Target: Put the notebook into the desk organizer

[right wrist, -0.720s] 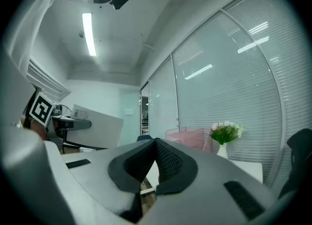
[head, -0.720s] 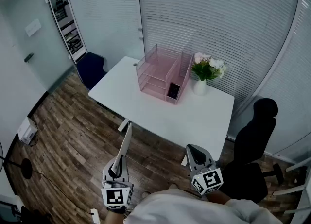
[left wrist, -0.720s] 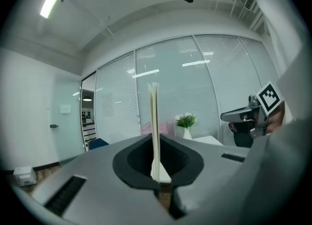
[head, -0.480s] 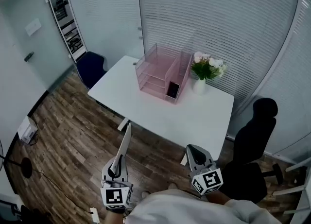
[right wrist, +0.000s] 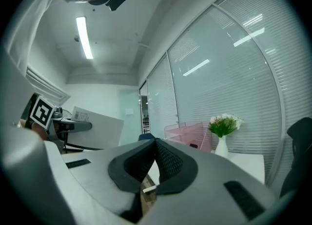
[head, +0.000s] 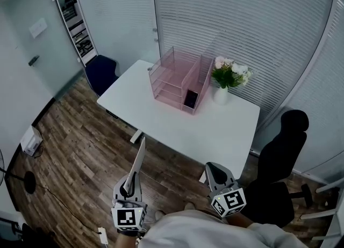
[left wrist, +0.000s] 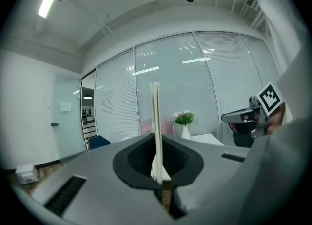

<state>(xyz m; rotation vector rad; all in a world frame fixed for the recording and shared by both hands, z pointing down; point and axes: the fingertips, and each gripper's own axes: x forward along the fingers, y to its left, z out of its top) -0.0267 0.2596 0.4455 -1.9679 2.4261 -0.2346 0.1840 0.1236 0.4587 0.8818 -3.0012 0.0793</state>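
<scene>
- On the left, low in the head view: left gripper [head: 131, 178] with its marker cube nearest the camera, jaws pinched together on the lower edge of a thin, pale, flat notebook [head: 139, 157].
- In the left gripper view [left wrist: 159, 173]: same notebook [left wrist: 155, 121] seen edge-on as a narrow upright strip, rising straight out from between the dark pads.
- Notebook held in the air above the brown wood-plank floor [head: 75, 150], well short of the table and nowhere touching the organizer.
- On the right, low in the head view: right gripper [head: 214, 169], grey, pointing toward the table, level with the left one and well apart from it.
- In the right gripper view [right wrist: 155, 147]: dark ribbed pads meeting at their tips, nothing between them; notebook [right wrist: 97, 124] visible off to the side as a pale slanted board.
- Ahead of both grippers: white rectangular table [head: 215, 131], set at an angle.
- On the far part of the table: pink translucent desk organizer [head: 180, 80] with stacked trays and an upright slot section.
- Just beside the organizer, to its right: white vase of pale flowers and green leaves [head: 228, 79].
- At the table's right side: black office chair [head: 282, 153].
- At the table's far left corner: dark blue chair [head: 101, 76].
- Around the room: frosted, striped glass walls [head: 242, 21].
</scene>
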